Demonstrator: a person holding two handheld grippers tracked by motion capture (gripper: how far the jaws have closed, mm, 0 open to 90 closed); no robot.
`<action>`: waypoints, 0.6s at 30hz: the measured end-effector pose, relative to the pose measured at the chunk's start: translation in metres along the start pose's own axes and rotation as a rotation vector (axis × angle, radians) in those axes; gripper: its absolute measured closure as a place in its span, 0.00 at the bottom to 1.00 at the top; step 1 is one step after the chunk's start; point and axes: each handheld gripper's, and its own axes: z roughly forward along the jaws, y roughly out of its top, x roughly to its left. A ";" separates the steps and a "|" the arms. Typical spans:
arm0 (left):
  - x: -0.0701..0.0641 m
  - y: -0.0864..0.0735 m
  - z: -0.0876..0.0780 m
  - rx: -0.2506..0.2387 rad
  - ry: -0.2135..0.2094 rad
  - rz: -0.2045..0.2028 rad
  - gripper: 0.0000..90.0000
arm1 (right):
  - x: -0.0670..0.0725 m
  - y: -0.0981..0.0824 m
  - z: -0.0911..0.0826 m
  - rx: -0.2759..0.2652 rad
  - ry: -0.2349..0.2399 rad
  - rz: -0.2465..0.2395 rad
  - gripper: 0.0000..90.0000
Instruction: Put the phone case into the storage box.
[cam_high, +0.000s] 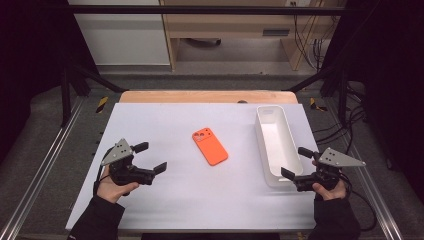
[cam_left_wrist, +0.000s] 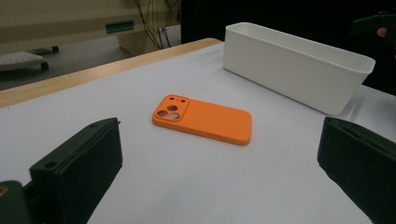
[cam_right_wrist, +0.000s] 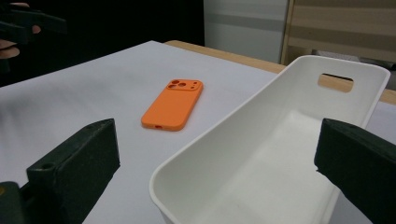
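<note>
An orange phone case (cam_high: 210, 146) lies flat near the middle of the white table top, camera cut-outs at its far end; it also shows ahead of the jaws as the case (cam_left_wrist: 202, 119) and the case (cam_right_wrist: 173, 104). A long white bin (cam_high: 276, 145) stands to its right, empty inside (cam_right_wrist: 261, 163), its outer wall (cam_left_wrist: 294, 65) facing left. My left gripper (cam_high: 151, 157) rests at the table's left, open, jaws wide with nothing between them. My right gripper (cam_high: 297, 162) sits open at the bin's near end, holding nothing.
The white sheet (cam_high: 165, 200) covers a wooden table whose far edge (cam_high: 207, 96) is bare wood. Metal rails run along both sides. Beyond the table are floor, a cabinet and hanging cables.
</note>
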 end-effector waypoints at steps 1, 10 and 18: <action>-0.001 0.001 0.001 0.003 -0.003 -0.002 0.00 | 0.000 0.000 0.000 -0.001 -0.002 0.000 0.00; -0.009 0.008 0.014 0.019 -0.018 0.001 0.00 | 0.000 -0.001 0.001 -0.001 -0.005 0.000 0.00; -0.019 0.018 0.029 0.029 -0.032 0.016 0.00 | 0.000 -0.001 0.001 -0.005 -0.004 0.001 0.00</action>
